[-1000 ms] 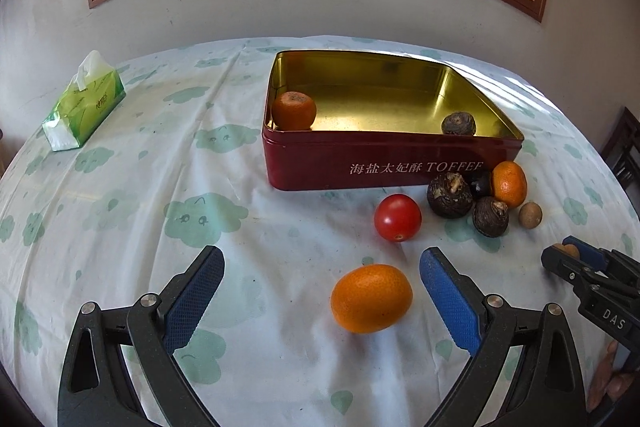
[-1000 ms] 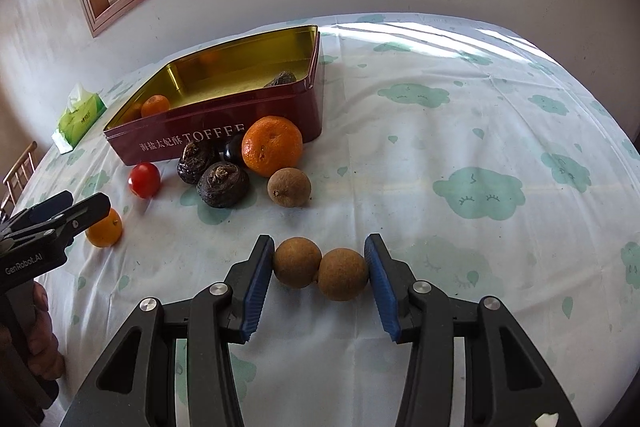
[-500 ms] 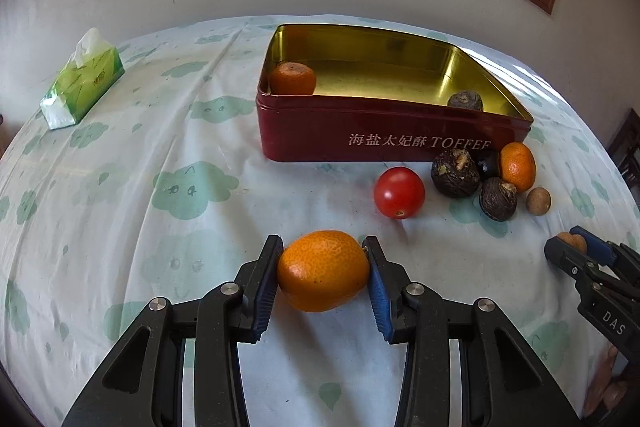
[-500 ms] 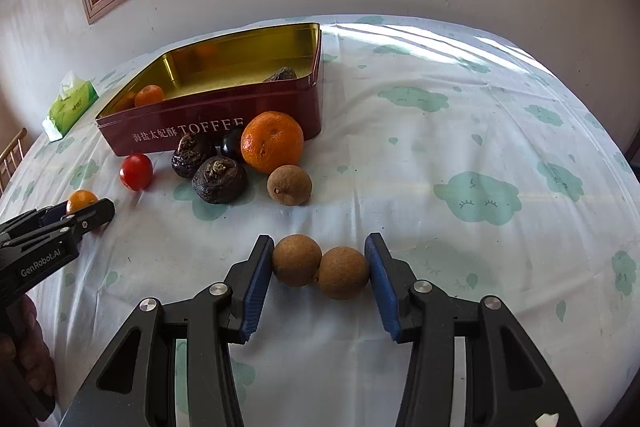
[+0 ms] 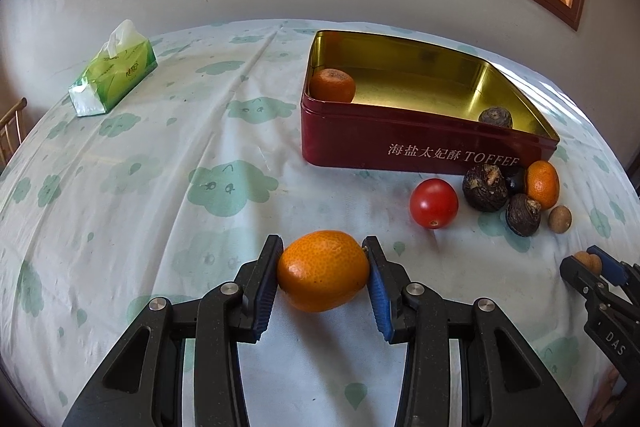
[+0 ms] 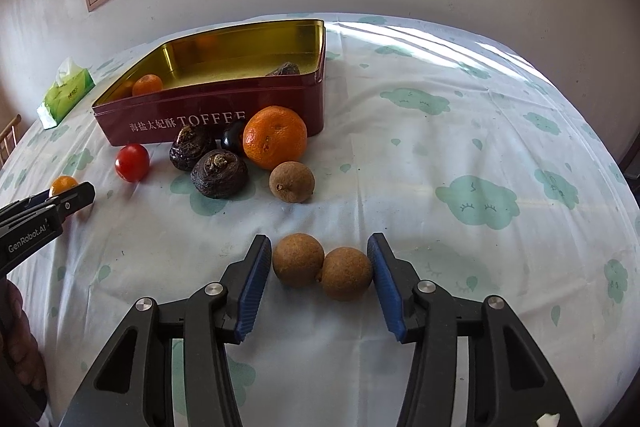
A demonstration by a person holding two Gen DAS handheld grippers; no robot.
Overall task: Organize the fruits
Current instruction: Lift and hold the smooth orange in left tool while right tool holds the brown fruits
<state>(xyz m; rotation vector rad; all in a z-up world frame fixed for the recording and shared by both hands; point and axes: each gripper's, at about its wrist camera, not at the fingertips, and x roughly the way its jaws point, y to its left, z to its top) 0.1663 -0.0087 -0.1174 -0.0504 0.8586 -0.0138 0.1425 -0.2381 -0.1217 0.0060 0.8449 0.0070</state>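
Observation:
My left gripper [image 5: 323, 277] is shut on an orange kumquat-like fruit [image 5: 323, 270], held just above the tablecloth. My right gripper [image 6: 318, 273] is shut on two brown longans [image 6: 322, 265] side by side. A red toffee tin [image 5: 420, 139] with a gold inside holds one small orange [image 5: 333, 85] and one dark water chestnut [image 5: 496, 117]. In front of the tin lie a red tomato [image 6: 132, 162], two dark water chestnuts [image 6: 218, 173], a dark round fruit [image 6: 233, 140], an orange mandarin [image 6: 275, 137] and a loose longan [image 6: 291, 182].
A green tissue pack [image 5: 114, 75] lies at the far left of the table. The white cloth with green cloud prints [image 5: 160, 187] covers the round table. A wall with a wooden window frame stands behind. A chair back [image 5: 10, 131] shows at the left edge.
My left gripper closed on the orange fruit and lifted it, pulling back and left from the tin. My right gripper kept its hold on the two longans.

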